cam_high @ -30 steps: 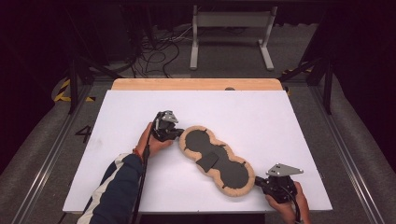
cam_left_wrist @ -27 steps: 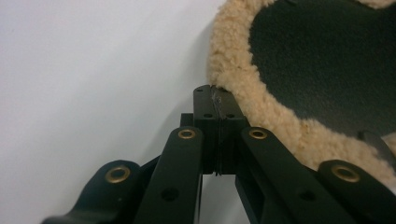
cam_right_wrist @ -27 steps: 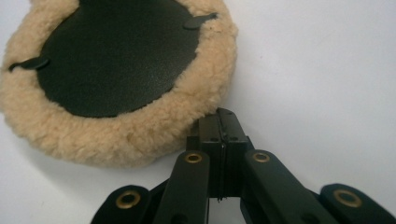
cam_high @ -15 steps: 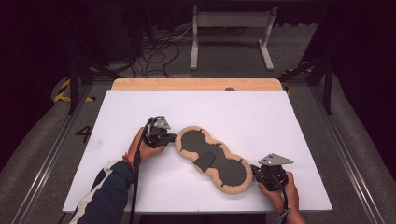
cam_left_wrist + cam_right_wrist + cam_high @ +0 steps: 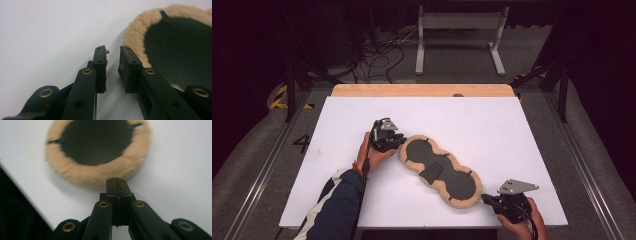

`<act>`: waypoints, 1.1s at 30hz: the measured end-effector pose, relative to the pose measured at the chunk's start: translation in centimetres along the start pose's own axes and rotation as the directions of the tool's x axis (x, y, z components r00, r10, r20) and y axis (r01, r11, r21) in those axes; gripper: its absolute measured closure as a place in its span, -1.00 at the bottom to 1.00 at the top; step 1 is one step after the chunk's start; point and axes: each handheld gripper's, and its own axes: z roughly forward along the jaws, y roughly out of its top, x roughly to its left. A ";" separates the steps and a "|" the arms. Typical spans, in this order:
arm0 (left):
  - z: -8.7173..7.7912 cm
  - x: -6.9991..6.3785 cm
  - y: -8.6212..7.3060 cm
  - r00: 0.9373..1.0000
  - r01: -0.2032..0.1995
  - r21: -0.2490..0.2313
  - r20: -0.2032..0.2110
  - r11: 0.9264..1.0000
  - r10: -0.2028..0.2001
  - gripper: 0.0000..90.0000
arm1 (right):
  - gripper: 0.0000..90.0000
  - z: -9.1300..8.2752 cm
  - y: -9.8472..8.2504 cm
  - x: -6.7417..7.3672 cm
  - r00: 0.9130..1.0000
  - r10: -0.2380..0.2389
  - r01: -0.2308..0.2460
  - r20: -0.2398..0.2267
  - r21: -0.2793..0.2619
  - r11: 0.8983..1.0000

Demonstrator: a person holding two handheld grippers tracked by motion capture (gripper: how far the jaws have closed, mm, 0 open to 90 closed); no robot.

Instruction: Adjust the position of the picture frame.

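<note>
A peanut-shaped black pad (image 5: 462, 182) with a tan fleece rim lies flat on the white table top (image 5: 472, 125), a black strap across its waist. My left gripper (image 5: 401, 142) sits at the pad's upper-left end. In the left gripper view its jaws (image 5: 113, 56) have just been opening and stand slightly apart with nothing between them, and the fleece rim (image 5: 135, 35) lies just beside one jaw. My right gripper (image 5: 486, 199) is at the pad's lower-right end near the table's front edge. It is shut (image 5: 117, 181) on nothing, its tips just short of the fleece (image 5: 97, 176).
A wooden board (image 5: 422, 90) borders the far side of the white top. The front table edge (image 5: 432, 226) runs close under the right hand. Beyond the table the dark floor holds cables and a grey metal stand (image 5: 459, 30).
The left jaws have parted and let go of the fleece rim. The right gripper has drawn back from the pad's end toward the front edge. The pad lies slightly further left than at first.
</note>
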 end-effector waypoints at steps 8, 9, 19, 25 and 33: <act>1.4 0.1 0.9 1.000 -0.002 0.046 0.006 0.999 0.002 0.60 | 1.00 0.9 0.0 1.1 0.999 -0.035 0.036 -0.030 0.032 0.999; 1.3 0.2 0.8 1.000 -0.005 0.059 0.025 0.998 0.004 0.65 | 1.00 0.9 -0.1 1.1 0.999 -0.034 0.034 -0.025 0.029 0.999; 0.6 0.6 0.1 0.996 -0.024 0.082 0.089 0.996 0.017 0.95 | 1.00 1.1 0.3 0.3 0.998 -0.060 0.058 0.036 0.039 0.998; -0.9 1.3 -1.5 0.991 -0.035 0.067 0.128 0.997 0.026 0.97 | 1.00 1.6 1.0 -1.3 0.997 -0.060 0.059 0.046 0.034 0.998; -3.0 1.0 -3.6 0.993 -0.045 0.061 0.115 0.997 0.038 0.97 | 1.00 2.6 2.3 -2.7 0.993 -0.085 0.083 0.082 0.034 0.996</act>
